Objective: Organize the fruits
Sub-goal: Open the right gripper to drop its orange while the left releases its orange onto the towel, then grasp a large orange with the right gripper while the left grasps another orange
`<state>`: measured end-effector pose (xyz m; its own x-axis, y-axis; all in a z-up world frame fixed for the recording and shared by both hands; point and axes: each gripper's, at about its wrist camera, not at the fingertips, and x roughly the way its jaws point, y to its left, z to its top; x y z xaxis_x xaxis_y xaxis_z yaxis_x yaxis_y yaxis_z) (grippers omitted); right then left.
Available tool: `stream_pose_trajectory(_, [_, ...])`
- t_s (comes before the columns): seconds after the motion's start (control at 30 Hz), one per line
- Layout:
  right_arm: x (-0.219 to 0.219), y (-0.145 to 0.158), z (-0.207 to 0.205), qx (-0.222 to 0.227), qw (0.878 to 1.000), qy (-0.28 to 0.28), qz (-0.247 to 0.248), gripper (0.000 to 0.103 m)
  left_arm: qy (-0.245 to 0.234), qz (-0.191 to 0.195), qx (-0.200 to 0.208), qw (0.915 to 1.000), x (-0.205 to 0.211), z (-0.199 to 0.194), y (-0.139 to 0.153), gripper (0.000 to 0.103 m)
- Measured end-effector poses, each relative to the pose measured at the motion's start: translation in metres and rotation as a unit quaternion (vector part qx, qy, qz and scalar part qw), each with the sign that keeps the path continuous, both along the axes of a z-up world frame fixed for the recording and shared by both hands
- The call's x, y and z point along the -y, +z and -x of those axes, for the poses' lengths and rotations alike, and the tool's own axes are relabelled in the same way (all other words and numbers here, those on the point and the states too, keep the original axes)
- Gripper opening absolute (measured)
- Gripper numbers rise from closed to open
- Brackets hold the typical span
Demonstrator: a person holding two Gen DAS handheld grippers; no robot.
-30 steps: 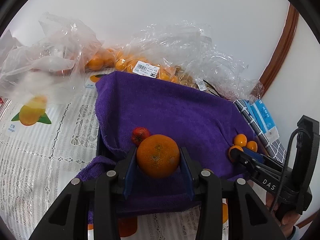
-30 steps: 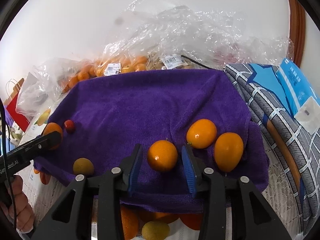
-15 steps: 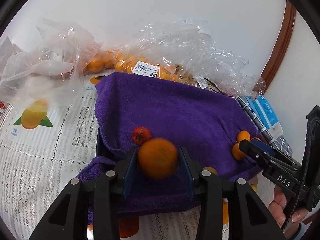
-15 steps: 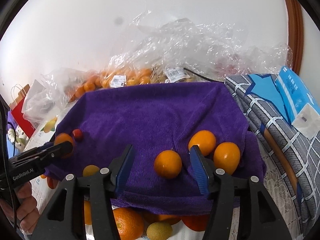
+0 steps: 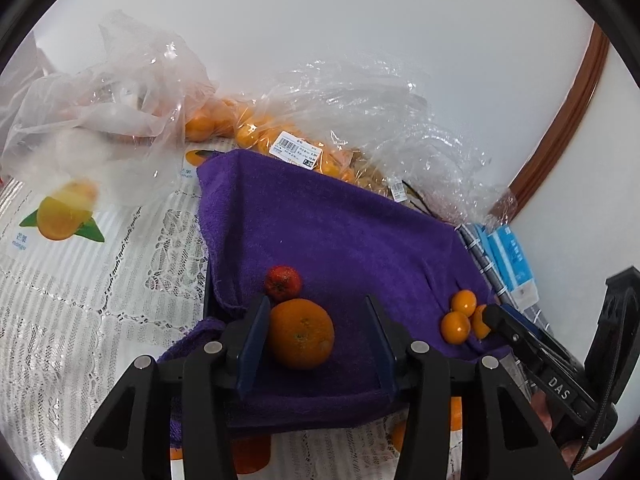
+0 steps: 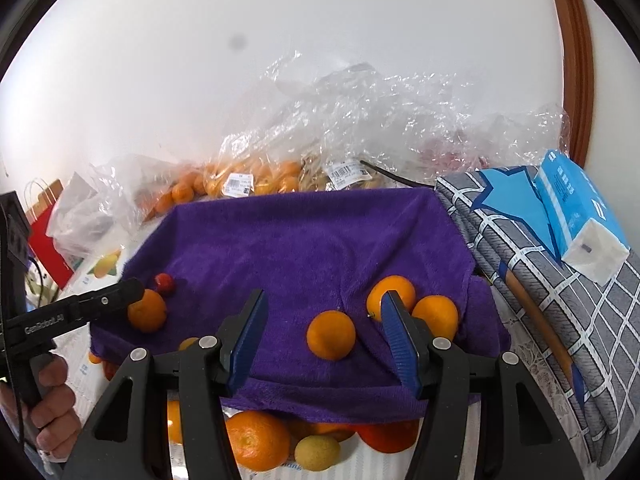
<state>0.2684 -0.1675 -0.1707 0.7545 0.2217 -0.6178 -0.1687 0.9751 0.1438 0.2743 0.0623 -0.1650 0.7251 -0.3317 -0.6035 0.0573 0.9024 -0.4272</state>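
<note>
**Fruit sits loose on the purple towel**

Oranges lie on the purple towel (image 5: 340, 236), and both sets of tongs are let go. The big orange (image 5: 301, 334) is round, so it has no long side. Its little dimple faces the left camera. It sits near the front left edge of the towel, just in front of a small red fruit (image 5: 283, 281) that touches it.

The left tongs (image 5: 316, 336) have just been opening. The big orange is between the blue pads. It sits against the left pad, and the right pad stands clear of it, so nothing is squeezed.

The right tongs (image 6: 324, 336) stand wide apart. A small orange (image 6: 331, 335) sits on the towel between the pads and touches neither one. Two more small oranges (image 6: 434, 316) lie close behind the right pad, near the front right edge of the towel.

The left view shows the lace tablecloth (image 5: 104, 280) left of the towel, with a mango picture (image 5: 60, 220) on it. The right view does not show the lace well. It shows more fruit (image 6: 260, 446) under the front edge of the towel, a folded grey checked cloth (image 6: 560, 320) right of the towel, and a blue tissue pack (image 6: 576, 212) on top of that. It also shows a hand (image 6: 48, 404) holding the left tongs. Both views show clear plastic bags (image 5: 360, 120) of oranges behind the towel.
</note>
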Motion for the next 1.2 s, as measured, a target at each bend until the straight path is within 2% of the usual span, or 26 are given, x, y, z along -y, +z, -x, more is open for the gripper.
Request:
stream_pose_trajectory(0.13, [0.004,0.007,0.015,0.014,1.000,-0.010,-0.004,0.058,0.004,0.003,0.006,1.0000,-0.002,0.003,0.003,0.046])
stream_pose_trajectory(0.37, [0.003,0.011,0.058,-0.014,0.999,-0.020,-0.020,0.058,0.000,0.020,0.013,0.9997,-0.006,0.006,0.008,0.046])
stream_pose_trajectory(0.67, [-0.002,0.010,0.116,-0.037,0.999,-0.027,0.015,0.061,0.013,-0.006,0.058,0.9982,-0.009,0.024,0.031,0.052])
stream_pose_trajectory(0.8, [-0.005,0.007,0.131,-0.045,0.998,-0.024,0.028,0.061,0.035,-0.030,0.092,0.9947,-0.023,0.048,0.052,0.056])
stream_pose_trajectory(0.9, [-0.009,0.004,0.136,-0.056,0.998,-0.013,0.027,0.061,0.026,-0.018,0.074,0.9968,-0.038,0.069,0.050,0.056])
stream_pose_trajectory(1.07, [-0.021,-0.003,0.148,-0.062,0.998,0.015,-0.004,0.061,0.023,-0.029,0.052,0.9980,-0.057,0.105,0.036,0.056])
stream_pose_trajectory(1.2, [-0.040,-0.013,0.150,-0.076,0.996,0.045,-0.001,0.061,0.019,-0.031,0.027,0.9990,-0.060,0.119,0.020,0.056])
